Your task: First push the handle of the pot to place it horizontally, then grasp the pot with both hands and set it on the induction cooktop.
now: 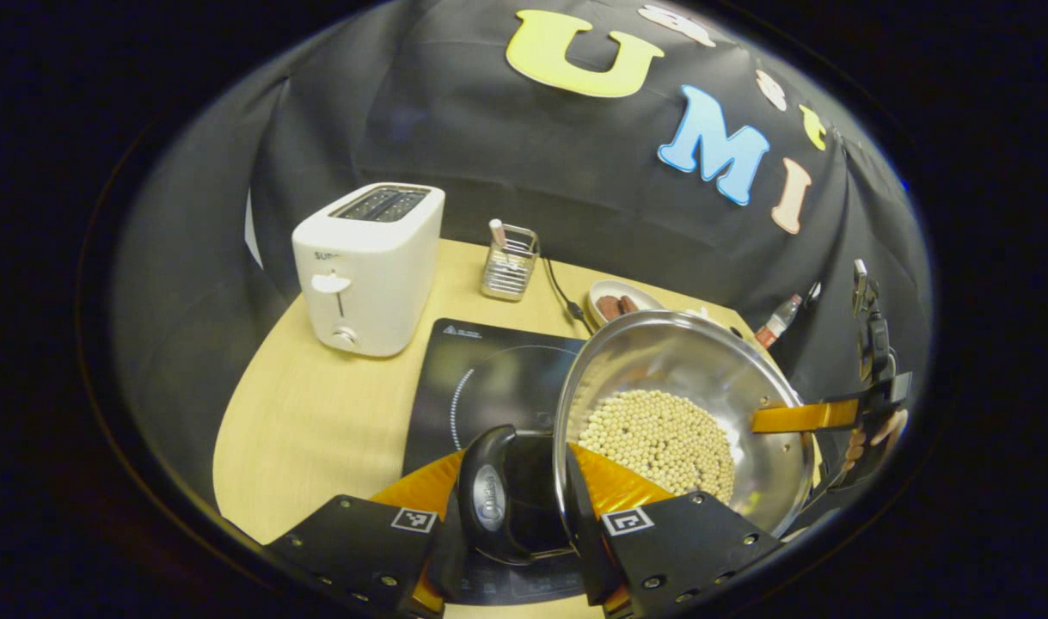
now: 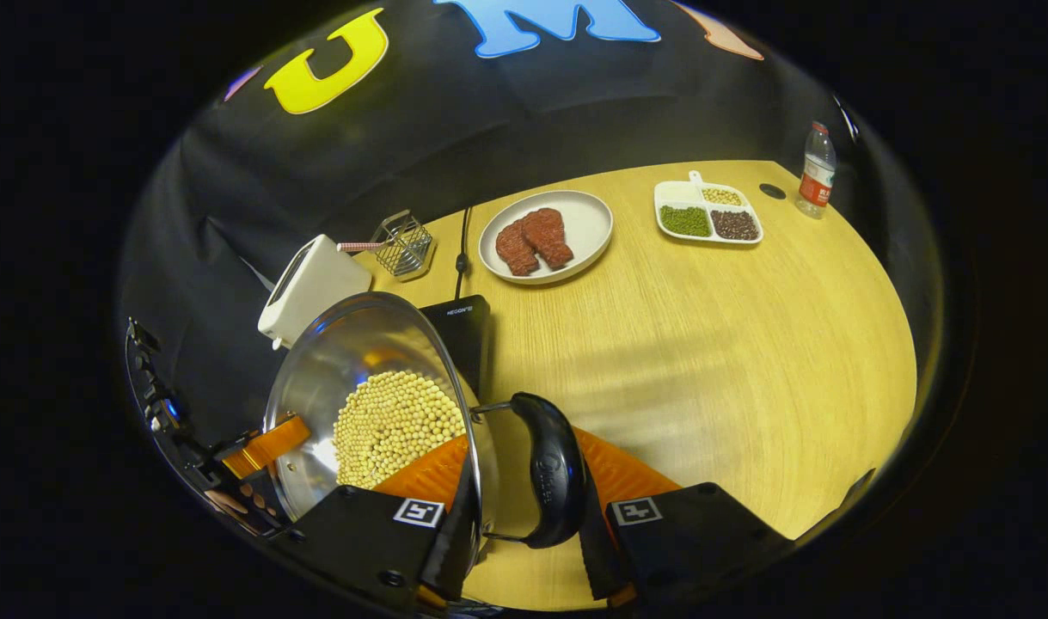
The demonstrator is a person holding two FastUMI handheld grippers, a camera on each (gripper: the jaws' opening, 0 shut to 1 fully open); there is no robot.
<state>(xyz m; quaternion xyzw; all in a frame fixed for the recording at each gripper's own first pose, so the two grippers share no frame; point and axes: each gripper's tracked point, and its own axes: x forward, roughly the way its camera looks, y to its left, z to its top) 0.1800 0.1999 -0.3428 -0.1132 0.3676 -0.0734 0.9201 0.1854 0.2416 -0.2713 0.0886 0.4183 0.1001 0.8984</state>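
- Looking along the left gripper [image 1: 524, 537] in the left gripper view: its two fingers are closed partway round one black handle [image 1: 499, 494] of the pot [image 1: 730, 378], one each side, seemingly pressing it. The pot, holding pale beans [image 1: 661, 438], appears lifted and tilted, partly over the cooktop [image 1: 481, 378].
- Same view, far rim: the right gripper [image 1: 812, 417] reaches in at the opposite side of the pot, a hand [image 1: 872, 434] behind it. Risk, as a judgement: if the two sides are not kept level, the beans may slide to the low side and spill over the rim.
- Same view, surroundings: a toaster [image 1: 364, 266] and a wire rack [image 1: 508, 262] stand beyond the cooktop. A swing too far left could knock the toaster.
- Looking along the right gripper [image 2: 524, 533] in the right gripper view: its fingers flank the other handle [image 2: 554, 468], narrowed to its width and apparently gripping. The pot [image 2: 343, 361] sits left of it, the cooktop [image 2: 468, 331] edge just behind.
- Same view, table [image 2: 747, 344]: a plate [image 2: 588, 228] and a divided tray [image 2: 670, 193] lie well apart. Smooth handles could twist in the grip, dropping the pot short of the cooktop ring.
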